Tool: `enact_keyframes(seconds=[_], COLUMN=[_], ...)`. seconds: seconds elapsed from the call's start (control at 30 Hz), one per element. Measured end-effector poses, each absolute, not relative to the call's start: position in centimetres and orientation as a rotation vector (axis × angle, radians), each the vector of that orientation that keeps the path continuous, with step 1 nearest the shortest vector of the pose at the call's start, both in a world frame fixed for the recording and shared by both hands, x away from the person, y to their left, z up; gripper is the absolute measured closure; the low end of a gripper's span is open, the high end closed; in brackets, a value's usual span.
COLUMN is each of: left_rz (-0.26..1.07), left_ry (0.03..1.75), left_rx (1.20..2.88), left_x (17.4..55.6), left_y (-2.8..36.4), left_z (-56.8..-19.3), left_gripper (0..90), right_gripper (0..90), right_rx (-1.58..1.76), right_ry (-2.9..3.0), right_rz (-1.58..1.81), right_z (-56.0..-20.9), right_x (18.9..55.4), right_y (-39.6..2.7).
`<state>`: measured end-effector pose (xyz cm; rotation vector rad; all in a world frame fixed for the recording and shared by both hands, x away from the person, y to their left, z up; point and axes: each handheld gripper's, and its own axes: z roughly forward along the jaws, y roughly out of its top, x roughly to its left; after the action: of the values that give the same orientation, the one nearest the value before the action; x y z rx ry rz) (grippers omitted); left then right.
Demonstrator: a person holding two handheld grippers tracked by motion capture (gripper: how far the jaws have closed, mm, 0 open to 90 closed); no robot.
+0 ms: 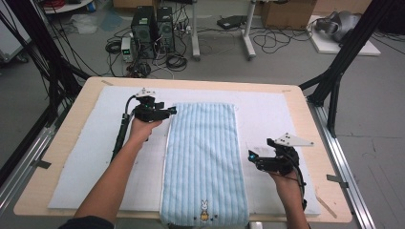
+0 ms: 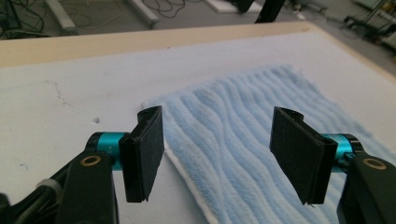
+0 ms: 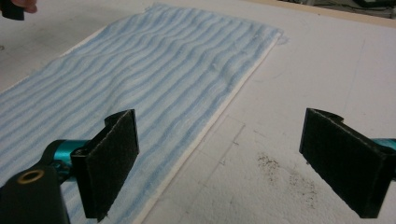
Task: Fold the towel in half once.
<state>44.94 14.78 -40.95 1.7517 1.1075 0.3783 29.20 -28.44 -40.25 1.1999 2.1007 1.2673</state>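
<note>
A: The left gripper (image 1: 173, 111) stands wide-jawed, holding nothing, astride the far left corner of the pale blue ribbed terry towel (image 1: 204, 157), which lies flat lengthwise on the white mat (image 1: 86, 143); closing too high would pinch only pile.

B: Agreed; the right gripper (image 1: 250, 157), spread and empty beside the towel's right edge, could drag it crooked.
</note>
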Motion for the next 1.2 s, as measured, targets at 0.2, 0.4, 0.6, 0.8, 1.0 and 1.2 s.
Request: enact_keyframes(seconds=[0.2,0.4,0.6,0.8,1.0,1.2], left_rz=[0.368,0.406,0.458,0.559,0.554,0.487], left_ry=[1.204,1.249,1.247,1.208,1.166,1.194], left_rx=[1.779,1.82,1.874,1.945,1.963,1.922], left_x=[46.4,47.0,47.0,46.4,46.0,46.2], left_y=[14.2,13.8,13.3,12.3,11.7,12.3], left_z=[-43.2,-44.7,-45.1,-45.0,-45.1,-45.1], left_gripper=[39.4,47.1,51.6,63.8,86.6,87.4], right_gripper=[11.0,11.0,11.0,11.0,11.0,11.0], right_rx=[1.194,1.206,1.214,1.242,1.283,1.317], right_ry=[2.106,2.118,2.138,2.132,2.154,2.132], right_rz=[1.261,1.255,1.233,1.193,1.116,1.124], right_z=[-40.3,-40.5,-40.3,-40.0,-40.2,-40.8], right_x=[29.3,30.0,31.7,33.8,36.5,38.8], right_y=[-28.7,-28.7,-28.0,-27.5,-26.3,-25.9])
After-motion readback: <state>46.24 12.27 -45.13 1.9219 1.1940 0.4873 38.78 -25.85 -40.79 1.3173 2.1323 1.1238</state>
